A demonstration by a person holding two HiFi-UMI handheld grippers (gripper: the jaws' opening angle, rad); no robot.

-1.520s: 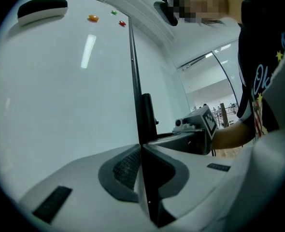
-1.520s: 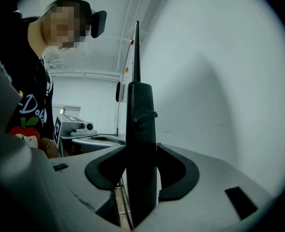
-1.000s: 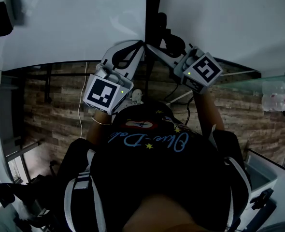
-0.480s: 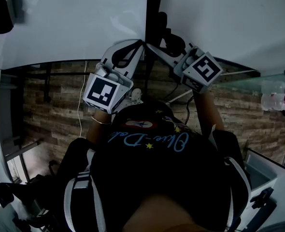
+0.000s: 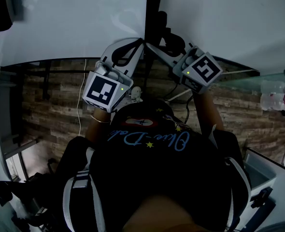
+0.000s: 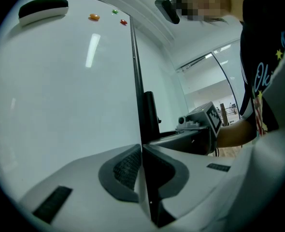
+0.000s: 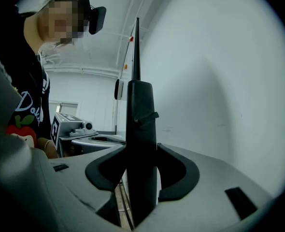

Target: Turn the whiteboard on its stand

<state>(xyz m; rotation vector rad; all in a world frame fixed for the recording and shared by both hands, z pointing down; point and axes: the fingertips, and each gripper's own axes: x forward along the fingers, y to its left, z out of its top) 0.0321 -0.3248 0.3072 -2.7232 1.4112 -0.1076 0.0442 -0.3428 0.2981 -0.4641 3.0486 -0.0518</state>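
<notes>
At the whiteboard (image 6: 60, 81) edge, left gripper (image 5: 141, 43) and right gripper (image 5: 149, 45) jaws clamp its frame.

Office or lab interior, probably. Big whiteboard (image 6: 60, 91) with eraser (image 6: 43, 7) and magnets (image 6: 93, 17); strip lights (image 6: 224, 48) in a white ceiling; brick-pattern surface (image 5: 50, 110).

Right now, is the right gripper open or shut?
Shut: the right gripper has both pads pressed against the black whiteboard frame standing between them.
</notes>
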